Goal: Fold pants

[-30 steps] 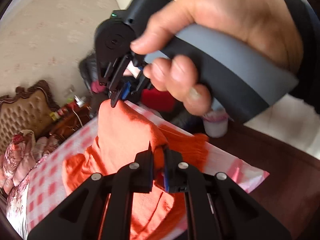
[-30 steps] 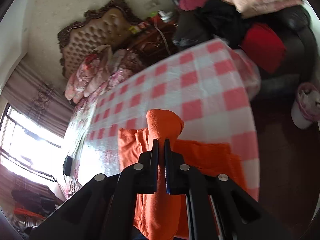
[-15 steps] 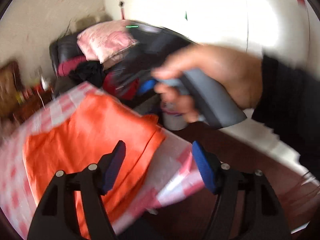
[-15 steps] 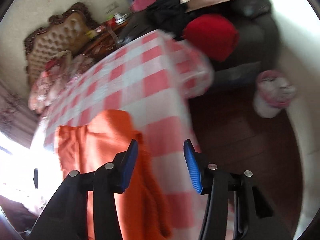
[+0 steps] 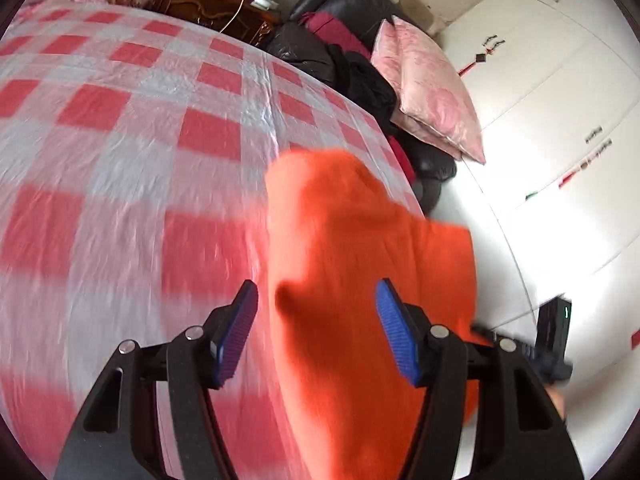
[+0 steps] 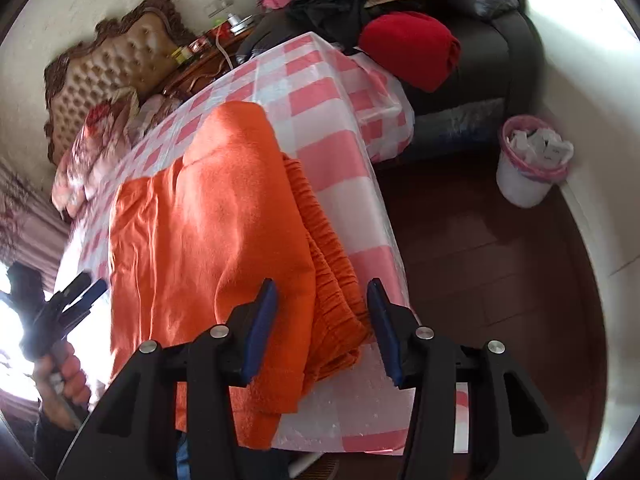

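Observation:
The orange pants [image 6: 208, 240] lie folded over on the red-and-white checked tablecloth [image 6: 340, 128], near the table's front corner, with the elastic waistband [image 6: 332, 280] showing under the top layer. My right gripper [image 6: 322, 320] is open and empty just above the waistband edge. My left gripper [image 5: 316, 328] is open and empty over the pants [image 5: 360, 260]; that view is motion-blurred. The left gripper also shows at the left edge of the right wrist view [image 6: 76, 292], held in a hand.
A black leather sofa [image 6: 492, 40] with a red cushion [image 6: 412, 48] and pink pillows [image 5: 432, 88] stands beyond the table. A white bin with a pink liner [image 6: 528, 160] sits on the dark wood floor. A bed with a tufted headboard [image 6: 104, 68] lies behind.
Both grippers were shut on pants fabric one second ago; both opened and let the pants drop onto the table. The left gripper has swung round to face the table and sofa.

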